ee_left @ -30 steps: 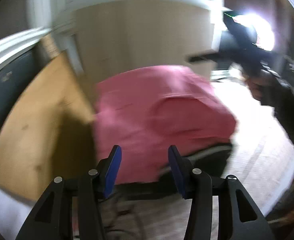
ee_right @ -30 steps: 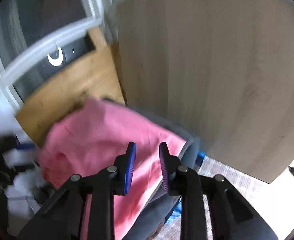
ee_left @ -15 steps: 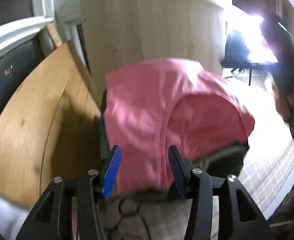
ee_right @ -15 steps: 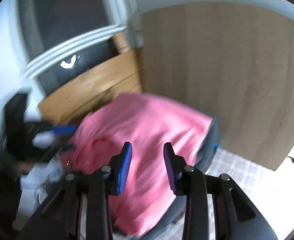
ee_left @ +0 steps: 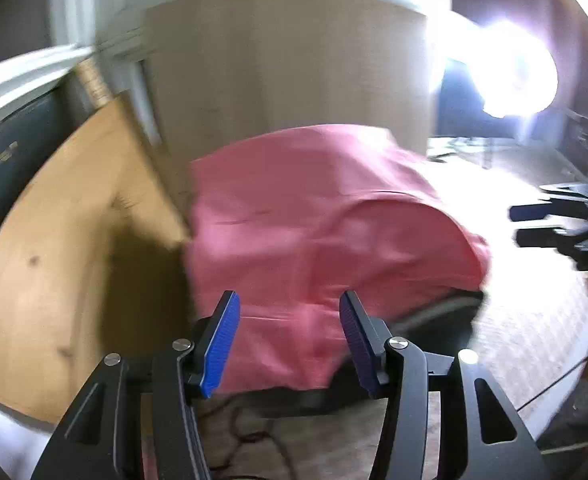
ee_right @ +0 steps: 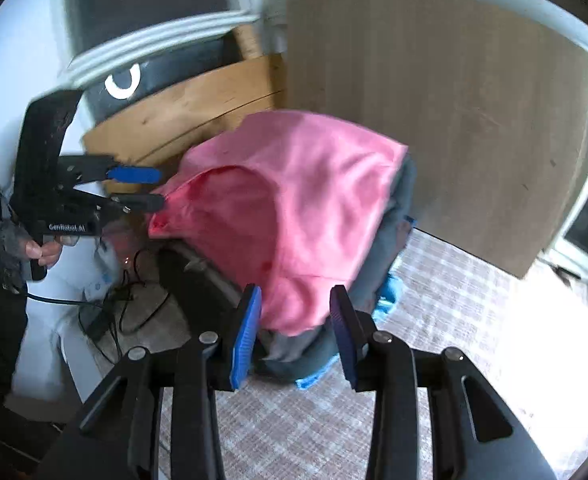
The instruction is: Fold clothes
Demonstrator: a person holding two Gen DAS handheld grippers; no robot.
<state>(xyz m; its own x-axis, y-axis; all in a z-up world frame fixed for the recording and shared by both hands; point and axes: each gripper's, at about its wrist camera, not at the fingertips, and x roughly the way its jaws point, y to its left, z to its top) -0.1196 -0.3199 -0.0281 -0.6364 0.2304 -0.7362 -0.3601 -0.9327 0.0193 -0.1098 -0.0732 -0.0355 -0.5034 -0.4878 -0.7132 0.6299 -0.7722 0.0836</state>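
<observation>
Lying draped over a dark pile on the floor, the pink garment (ee_left: 318,232) sits just ahead of both grippers, left gripper (ee_left: 285,340) and right gripper (ee_right: 291,334), each with jaws apart and empty, the left one seeming nearer its edge

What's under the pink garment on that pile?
Under the pink garment, grey fabric and a light blue piece show at its edge. Whatever supports the pile is covered.

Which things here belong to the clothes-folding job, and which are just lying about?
Job: pink garment; grey clothing under it; left gripper; right gripper, both open.

Lying about: wooden boards; black cables; patterned rug.
</observation>
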